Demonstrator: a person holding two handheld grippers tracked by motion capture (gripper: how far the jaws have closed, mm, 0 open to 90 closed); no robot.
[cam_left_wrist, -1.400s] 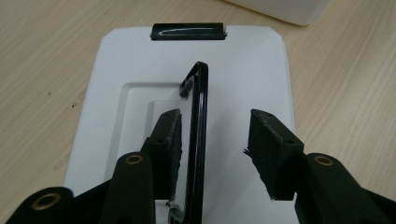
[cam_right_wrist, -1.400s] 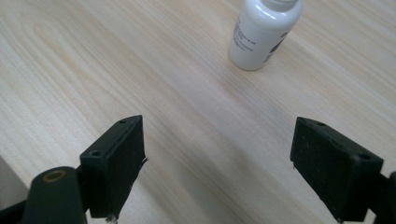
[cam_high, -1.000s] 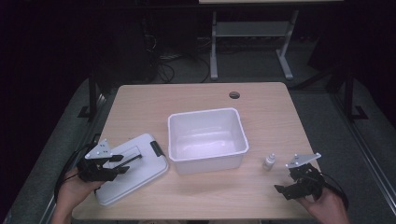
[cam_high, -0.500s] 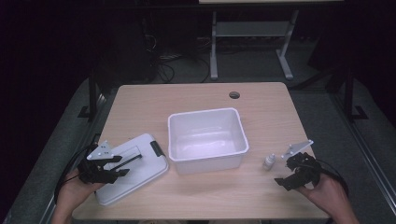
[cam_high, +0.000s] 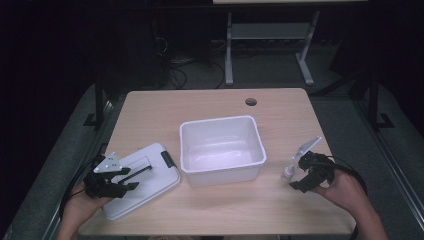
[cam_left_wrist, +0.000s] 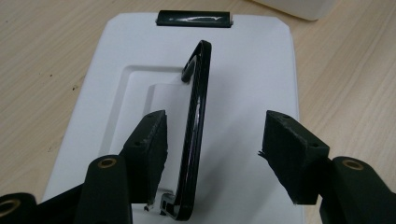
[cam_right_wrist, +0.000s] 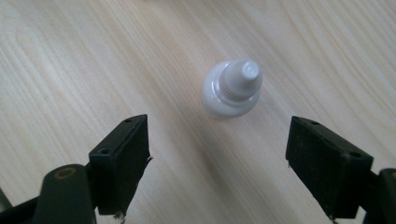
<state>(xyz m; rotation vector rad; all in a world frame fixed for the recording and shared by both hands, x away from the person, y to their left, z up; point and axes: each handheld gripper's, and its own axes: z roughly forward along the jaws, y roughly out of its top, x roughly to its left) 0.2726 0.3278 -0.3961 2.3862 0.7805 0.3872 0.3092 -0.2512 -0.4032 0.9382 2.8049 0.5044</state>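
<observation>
We see the table (cam_high: 210, 105) evenly lit from above, darkness beyond it; soft shadows, slight glare on the lid's handle (cam_left_wrist: 196, 121), near jaws blurred.

white tub (cam_high: 222, 145) on wooden table (cam_high: 150, 110)

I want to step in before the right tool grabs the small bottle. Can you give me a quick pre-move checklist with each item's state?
1. Small white plastic dropper bottle stands upright on the light wooden table: ok.
2. Right tool open, pads clear of the bottle: ok.
3. Bottle between the jaws: not ok, it sits just ahead of them.
4. Left tool open, not pressing the flat white plastic lid's black handle: ok.
5. White rectangular plastic bin empty: ok.
</observation>
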